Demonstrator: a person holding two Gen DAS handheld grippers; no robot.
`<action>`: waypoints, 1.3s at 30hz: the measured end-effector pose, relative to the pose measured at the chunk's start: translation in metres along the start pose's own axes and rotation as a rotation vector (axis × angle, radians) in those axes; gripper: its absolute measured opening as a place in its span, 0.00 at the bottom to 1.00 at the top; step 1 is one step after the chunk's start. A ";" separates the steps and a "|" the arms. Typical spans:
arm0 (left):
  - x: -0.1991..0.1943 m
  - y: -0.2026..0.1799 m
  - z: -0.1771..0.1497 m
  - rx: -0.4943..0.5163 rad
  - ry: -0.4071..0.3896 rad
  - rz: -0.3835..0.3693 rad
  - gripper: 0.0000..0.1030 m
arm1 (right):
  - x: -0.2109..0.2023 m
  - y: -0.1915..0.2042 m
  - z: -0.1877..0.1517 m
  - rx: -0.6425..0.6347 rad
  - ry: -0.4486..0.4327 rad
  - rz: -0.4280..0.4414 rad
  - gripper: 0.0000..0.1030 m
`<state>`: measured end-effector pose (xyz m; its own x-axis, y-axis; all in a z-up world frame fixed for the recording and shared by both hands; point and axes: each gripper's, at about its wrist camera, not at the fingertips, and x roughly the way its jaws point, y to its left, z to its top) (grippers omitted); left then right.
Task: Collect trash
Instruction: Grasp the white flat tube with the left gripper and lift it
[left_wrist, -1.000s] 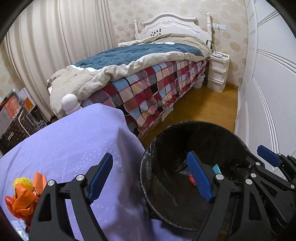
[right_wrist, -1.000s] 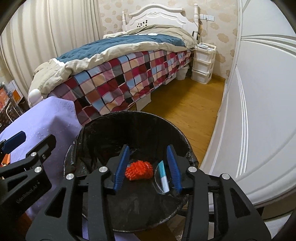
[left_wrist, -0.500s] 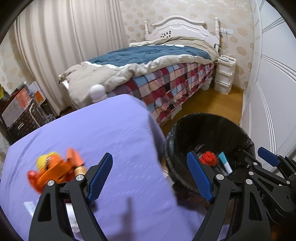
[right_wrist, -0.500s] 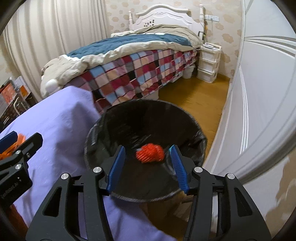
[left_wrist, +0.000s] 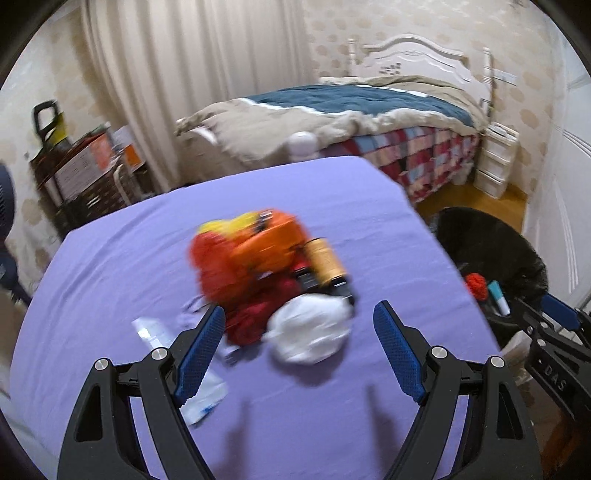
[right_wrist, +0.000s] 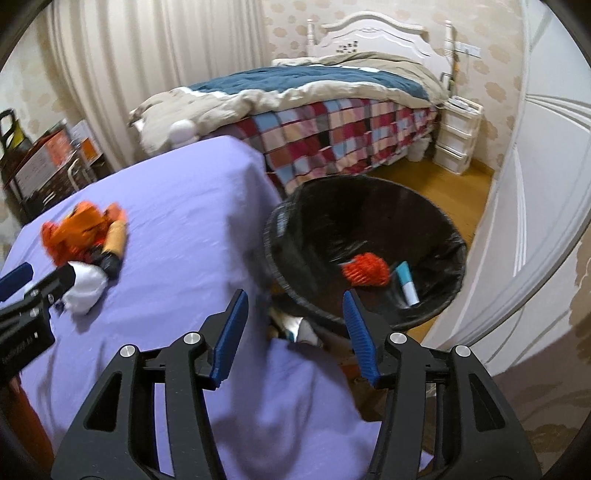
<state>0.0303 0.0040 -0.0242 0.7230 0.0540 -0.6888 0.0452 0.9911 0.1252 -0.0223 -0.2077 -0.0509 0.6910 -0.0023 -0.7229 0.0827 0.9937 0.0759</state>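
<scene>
In the left wrist view, the left gripper (left_wrist: 299, 354) stands in the lower middle of the frame with its blue-padded jaws spread wide and nothing between the pads. Just above it, in the centre of the frame, lies a blurred pile of trash on the table covered with a purple cloth (left_wrist: 129, 258): crumpled orange and red wrappers (left_wrist: 251, 254), a yellow piece at the top of the pile, a brown cylinder (left_wrist: 327, 260) on its right side, and a crumpled white paper ball (left_wrist: 310, 332) at its lower right, close to the jaws. A flat transparent packet with blue print (left_wrist: 203, 391) lies at the lower left, partly behind the left pad.

At the right edge of the same view stands the round bin lined with a black plastic bag (left_wrist: 491, 240), and the right gripper shows only as a dark frame in the lower right corner.

In the right wrist view, the right gripper (right_wrist: 295, 332) is in the lower middle, its jaws released and half spread, gripping nothing. The bin sits in the centre right of the frame, beside the table edge. Inside it rest a fuzzy orange-red clump (right_wrist: 365, 271) and a small white and teal tube (right_wrist: 406, 282), just beside each other. The pile of trash appears at the left of this frame, on the purple cloth
</scene>
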 end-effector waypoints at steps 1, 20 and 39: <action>-0.001 0.004 -0.002 -0.008 0.001 0.009 0.78 | -0.001 0.005 -0.002 -0.009 0.001 0.007 0.51; 0.029 0.079 -0.043 -0.196 0.191 0.056 0.78 | -0.008 0.063 -0.018 -0.136 0.016 0.084 0.58; 0.028 0.122 -0.054 -0.256 0.206 0.037 0.78 | 0.000 0.078 -0.024 -0.164 0.042 0.111 0.58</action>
<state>0.0188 0.1330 -0.0670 0.5653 0.0878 -0.8202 -0.1719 0.9850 -0.0130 -0.0332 -0.1274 -0.0610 0.6582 0.1093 -0.7449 -0.1128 0.9926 0.0459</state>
